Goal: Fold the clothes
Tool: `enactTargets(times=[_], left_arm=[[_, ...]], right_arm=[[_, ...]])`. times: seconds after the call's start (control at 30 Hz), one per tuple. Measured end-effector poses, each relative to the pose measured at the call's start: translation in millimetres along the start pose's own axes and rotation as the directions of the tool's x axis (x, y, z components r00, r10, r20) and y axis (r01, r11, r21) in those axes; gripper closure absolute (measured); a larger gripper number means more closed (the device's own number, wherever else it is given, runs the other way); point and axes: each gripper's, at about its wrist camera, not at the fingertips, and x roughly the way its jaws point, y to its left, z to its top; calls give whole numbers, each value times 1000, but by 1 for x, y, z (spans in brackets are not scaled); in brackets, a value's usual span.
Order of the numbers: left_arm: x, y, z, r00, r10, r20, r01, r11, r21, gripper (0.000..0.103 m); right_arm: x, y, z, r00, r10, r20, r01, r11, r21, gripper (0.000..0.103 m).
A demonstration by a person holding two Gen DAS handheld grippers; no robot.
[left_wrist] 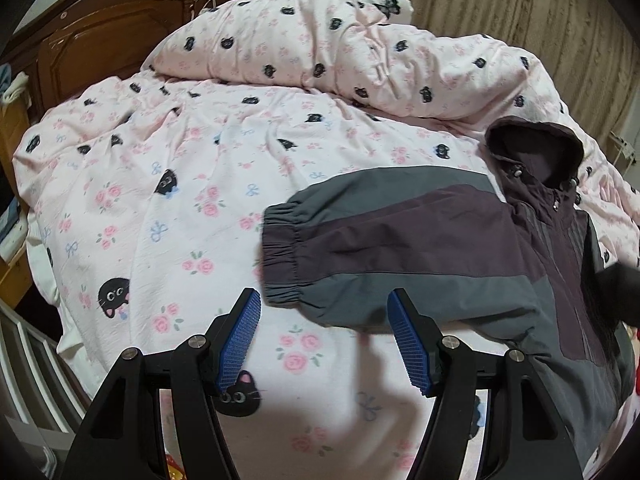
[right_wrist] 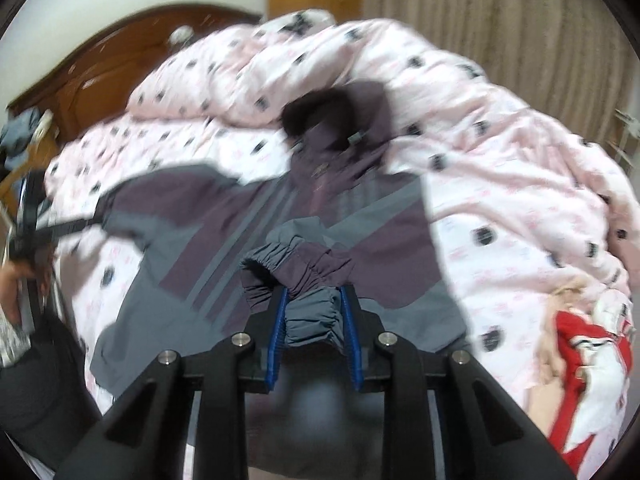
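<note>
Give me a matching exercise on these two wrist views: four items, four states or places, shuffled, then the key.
Items
1. left gripper
2. right gripper
3. jacket hood
4. red and white garment

States or places
A. bunched at the right edge of the bed
B. jaws open, nothing between the pads, hanging over the sheet near a sleeve cuff
C. lying by the rolled duvet, at the far end of the jacket
D. jaws closed on a gathered sleeve cuff

Pairs: 1-B, 2-D, 3-C, 4-A
</note>
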Motion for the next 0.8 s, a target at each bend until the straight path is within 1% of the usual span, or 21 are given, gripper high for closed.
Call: enactTargets(times=[0.07, 0.13, 0.3, 0.57, 0.8], left_arm=[[0, -6, 0, 1000, -4, -1, 4, 1000, 15, 42], [0, -11, 0, 1000, -9, -1, 9, 1000, 25, 42], [0, -19, 0, 1000, -16, -1, 16, 999, 35, 42], [0, -25, -1, 1000, -15, 0, 15, 999, 49, 42], [2, -26, -1, 1000, -15, -4, 15, 998, 56, 42]], right_arm=[[-15, -20, 8, 999, -32, 31, 31, 999, 32, 76], [-24, -36, 14, 997, -61, 46, 58, 997, 58, 77], [-38, -81, 22, 990, -130, 60, 121, 984, 134, 77], [-42, -147, 19, 976, -215, 42, 196, 942, 271, 77], [-26, -191, 8, 963, -268, 9, 247, 898, 366, 77]])
